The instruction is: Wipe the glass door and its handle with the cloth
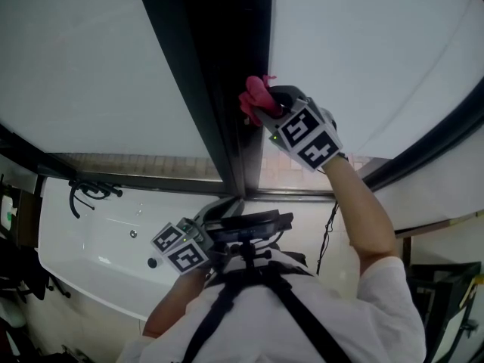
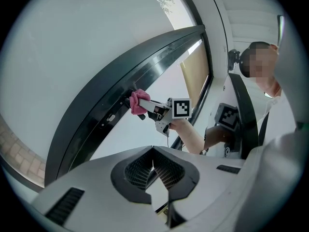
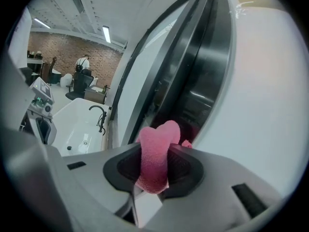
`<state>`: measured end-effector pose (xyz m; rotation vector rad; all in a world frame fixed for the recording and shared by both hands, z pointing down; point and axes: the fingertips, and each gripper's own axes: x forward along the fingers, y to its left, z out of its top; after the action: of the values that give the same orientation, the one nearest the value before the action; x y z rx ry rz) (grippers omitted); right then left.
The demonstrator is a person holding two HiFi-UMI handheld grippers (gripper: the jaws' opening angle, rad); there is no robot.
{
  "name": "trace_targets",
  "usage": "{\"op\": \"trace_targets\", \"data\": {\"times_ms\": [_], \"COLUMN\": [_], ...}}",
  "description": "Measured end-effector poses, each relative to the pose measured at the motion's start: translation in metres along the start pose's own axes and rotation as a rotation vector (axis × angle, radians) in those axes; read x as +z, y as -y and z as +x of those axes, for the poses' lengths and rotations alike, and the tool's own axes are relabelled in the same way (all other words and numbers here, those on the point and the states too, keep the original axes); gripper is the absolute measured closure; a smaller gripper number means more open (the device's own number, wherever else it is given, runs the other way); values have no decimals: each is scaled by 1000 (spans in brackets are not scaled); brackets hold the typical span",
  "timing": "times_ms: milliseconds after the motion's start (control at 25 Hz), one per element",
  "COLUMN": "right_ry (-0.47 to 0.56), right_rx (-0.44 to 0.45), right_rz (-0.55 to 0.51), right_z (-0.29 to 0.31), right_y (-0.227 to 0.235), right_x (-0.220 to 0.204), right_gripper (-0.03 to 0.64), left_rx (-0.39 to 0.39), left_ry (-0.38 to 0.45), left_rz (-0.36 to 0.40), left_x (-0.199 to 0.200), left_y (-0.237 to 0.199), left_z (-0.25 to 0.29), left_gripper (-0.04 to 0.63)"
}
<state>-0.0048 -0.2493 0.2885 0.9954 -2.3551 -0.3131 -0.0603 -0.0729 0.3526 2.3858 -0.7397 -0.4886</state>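
Note:
My right gripper is raised and shut on a pink cloth, which is pressed against the dark vertical frame of the glass door. In the right gripper view the pink cloth sticks up between the jaws, right at the dark frame. My left gripper is held low near my chest, its jaws shut with nothing between them. From the left gripper view the right gripper and its cloth show against the door frame. I cannot pick out the handle.
A white bathtub with a black tap stands below at the left. A frosted glass pane lies right of the frame. A person stands far back by a brick wall.

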Motion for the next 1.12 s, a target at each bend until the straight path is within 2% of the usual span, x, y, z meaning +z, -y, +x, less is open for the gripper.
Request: {"op": "trace_targets", "data": {"times_ms": [600,800,960,1120], "right_ry": [-22,-62,-87,-90], "right_rx": [-154,-226,-265,-242], "right_rz": [29,41,105,200], "right_z": [-55,-74,-76,-61], "right_y": [27,37,37,18], "right_x": [-45,-68,-97,-122], "right_gripper": [511,511,511,511], "left_rx": [-18,-16,-15,-10], "left_ry": [-24,-26,-29,-32], "left_rz": [-16,-21,-27,-33], "left_x": [-5,-5,-6,-7], "left_y": [-1,-4,-5,-7], "left_z": [7,6,7,7], "left_gripper": [601,601,601,601]}}
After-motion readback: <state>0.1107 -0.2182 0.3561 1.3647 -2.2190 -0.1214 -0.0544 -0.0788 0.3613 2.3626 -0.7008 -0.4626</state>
